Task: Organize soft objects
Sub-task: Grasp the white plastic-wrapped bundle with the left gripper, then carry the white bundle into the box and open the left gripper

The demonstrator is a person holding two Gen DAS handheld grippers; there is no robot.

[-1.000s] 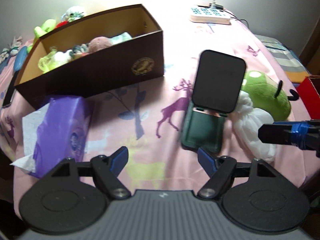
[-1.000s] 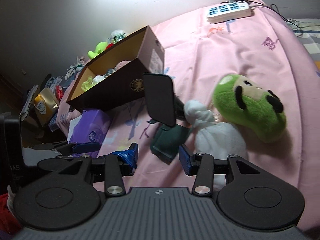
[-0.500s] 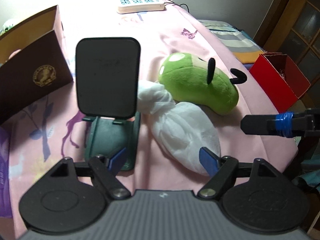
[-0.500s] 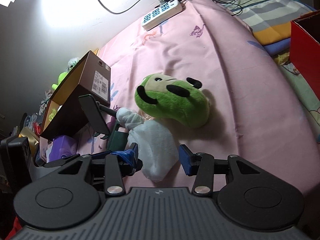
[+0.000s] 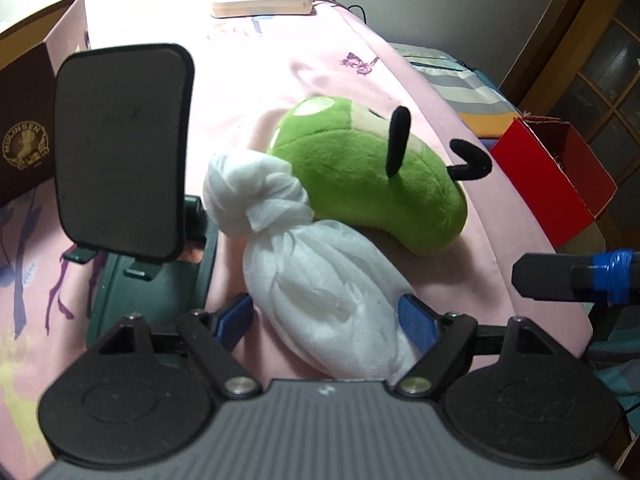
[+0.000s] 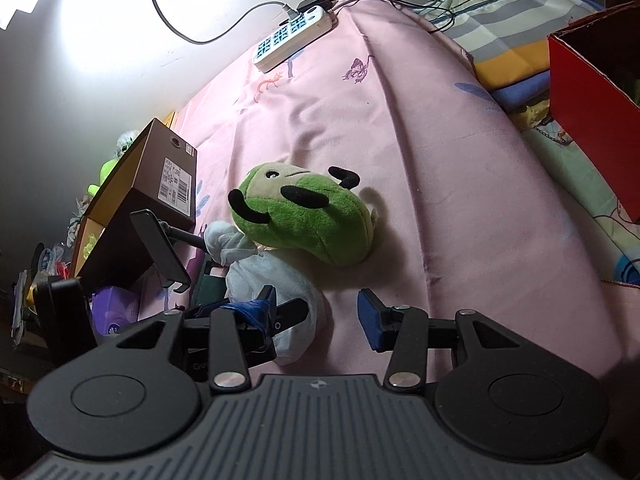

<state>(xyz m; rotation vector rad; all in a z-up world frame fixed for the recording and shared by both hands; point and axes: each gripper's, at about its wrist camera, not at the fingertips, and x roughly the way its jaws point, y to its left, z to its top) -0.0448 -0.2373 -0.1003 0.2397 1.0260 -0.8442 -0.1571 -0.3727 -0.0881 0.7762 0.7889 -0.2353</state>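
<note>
My left gripper (image 5: 326,318) hangs over the near end of the white bundle (image 5: 320,300), its blue pads apart with the bundle's fat end lying between them; the right pad sits right at the cloth, but I cannot tell whether either presses in. My right gripper (image 6: 316,312) is off to the right of it, jaws apart with only pink sheet (image 6: 420,160) between them. The bundle lies on the sheet near the near edge, slanting away to the left, knotted at its far end into a puffy twisted head. It is thin, wrinkled white cloth, soft and lumpy. The green plush (image 5: 372,176) rests against its far right side, touching it; the black stand (image 5: 120,152) rises just left of the knot.
</note>
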